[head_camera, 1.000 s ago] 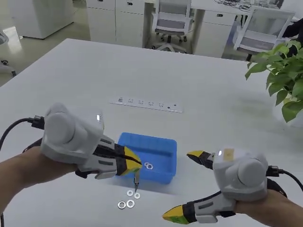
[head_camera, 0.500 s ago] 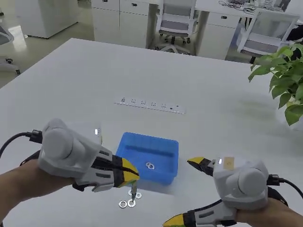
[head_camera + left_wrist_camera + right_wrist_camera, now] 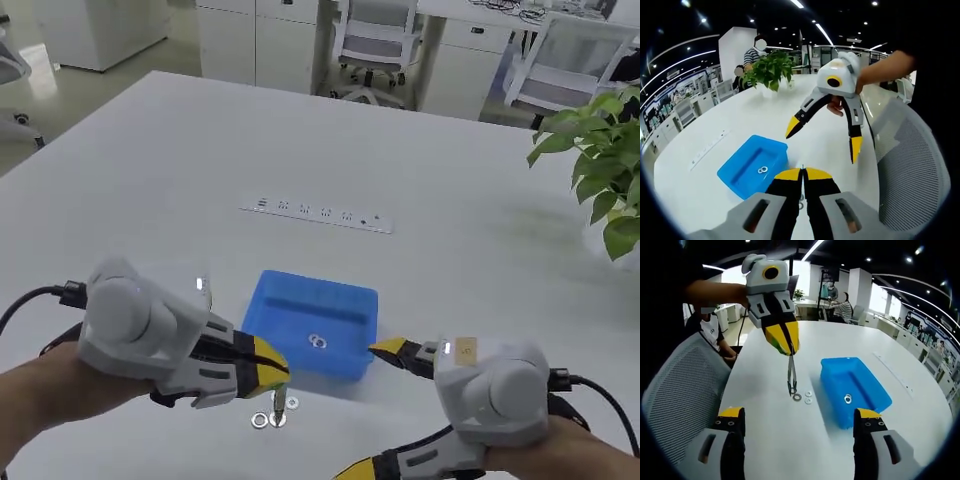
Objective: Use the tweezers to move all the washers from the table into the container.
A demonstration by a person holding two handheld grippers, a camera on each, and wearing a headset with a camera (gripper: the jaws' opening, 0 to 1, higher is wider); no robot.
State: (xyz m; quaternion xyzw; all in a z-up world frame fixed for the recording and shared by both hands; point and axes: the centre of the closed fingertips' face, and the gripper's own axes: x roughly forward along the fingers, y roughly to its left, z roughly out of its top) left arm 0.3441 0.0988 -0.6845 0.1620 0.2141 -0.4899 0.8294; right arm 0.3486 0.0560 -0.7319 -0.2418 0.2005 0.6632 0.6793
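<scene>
Showing a white worktable (image 3: 150, 170) with office chairs (image 3: 372, 45) beyond its far edge and a leafy green potted plant (image 3: 600, 160) at its right side. A grey mesh chair back (image 3: 685, 385) stands beside the table in the right gripper view.

A blue rectangular plastic container (image 3: 320, 283) sits near the table's front, between the two grippers, with one metal washer (image 3: 317, 343) lying inside it. A flat white power strip (image 3: 318, 214) lies farther back; its markings are too small to read.

The left gripper (image 3: 272, 366) has its yellow-tipped jaws pressed together on the slim metal tweezers (image 3: 791, 375), which point down at the table. The right gripper (image 3: 362, 410) is spread wide and empty, its lower jaw cut off by the head view's bottom edge.

The tweezers' arms are drawn close, with their tips down among the loose washers (image 3: 797, 397) on the table, just in front of the container. Whether the tips pinch a washer cannot be told. In the head view the left gripper covers the tweezers' upper part.
</scene>
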